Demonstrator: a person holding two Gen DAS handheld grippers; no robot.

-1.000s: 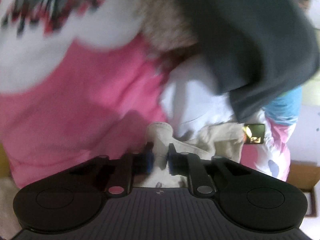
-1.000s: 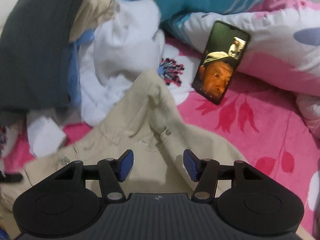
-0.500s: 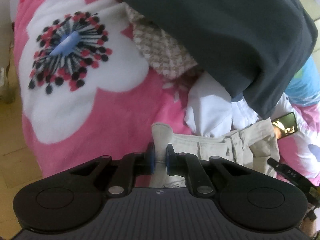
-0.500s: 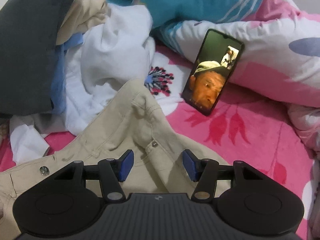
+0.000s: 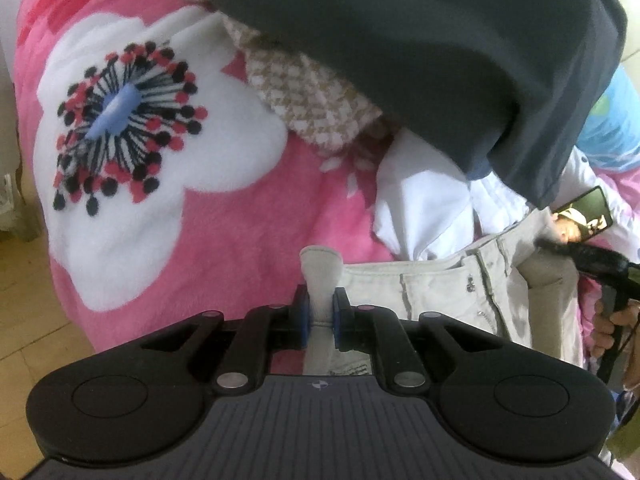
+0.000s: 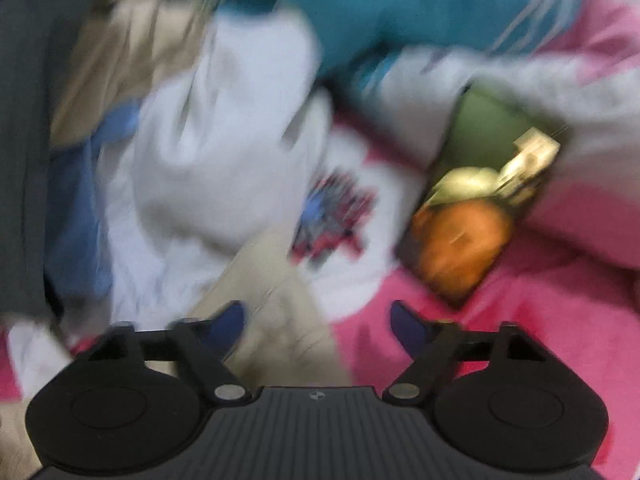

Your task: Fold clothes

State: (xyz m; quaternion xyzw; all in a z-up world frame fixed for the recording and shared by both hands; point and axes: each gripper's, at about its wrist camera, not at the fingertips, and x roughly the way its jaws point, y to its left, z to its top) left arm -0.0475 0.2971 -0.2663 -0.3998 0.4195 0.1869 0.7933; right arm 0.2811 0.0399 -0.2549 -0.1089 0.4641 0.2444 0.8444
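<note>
Left gripper (image 5: 320, 314) clenched on beige trousers (image 5: 436, 288); right gripper (image 6: 318, 320) closing, pads apart, trousers between.

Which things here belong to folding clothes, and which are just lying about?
Job in hand:
- beige cotton trousers
- left gripper, clamped on them
- right gripper, closing
- dark grey garment
- white shirt

Lying about:
- black smartphone
- pink flowered blanket

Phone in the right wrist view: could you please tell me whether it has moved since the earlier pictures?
No. The phone still leans against the pink-and-white quilt, right of the blanket's flower print; only the blurred view has shifted.
</note>
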